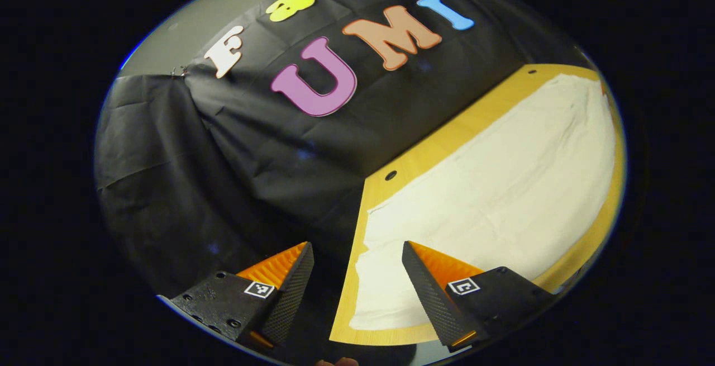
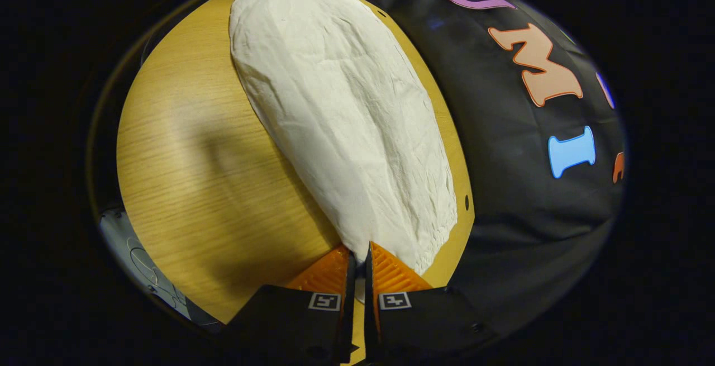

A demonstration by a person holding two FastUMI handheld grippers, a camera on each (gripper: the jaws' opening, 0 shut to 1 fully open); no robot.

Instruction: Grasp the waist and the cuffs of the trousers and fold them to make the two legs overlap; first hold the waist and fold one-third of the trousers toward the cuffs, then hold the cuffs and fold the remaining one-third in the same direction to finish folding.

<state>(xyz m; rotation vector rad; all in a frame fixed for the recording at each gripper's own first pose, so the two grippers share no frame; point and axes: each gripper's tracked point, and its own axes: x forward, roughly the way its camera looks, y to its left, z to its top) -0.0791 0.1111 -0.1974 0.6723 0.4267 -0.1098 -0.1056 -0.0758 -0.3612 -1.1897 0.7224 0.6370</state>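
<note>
White trousers lie flat and lengthwise on a wooden table. In the left gripper view, my left gripper hovers open over the table's near corner. One finger is above the end of the cloth and the other is past the table's edge, with nothing between them. In the right gripper view the trousers stretch away from me, their gathered end nearest. My right gripper is shut on the corner of that gathered end, low on the table.
The black booth cloth hangs close behind the table's far edge. Small holes mark the tabletop near that edge. Bare wood lies beside the trousers. A grey surface shows past the table's near corner.
</note>
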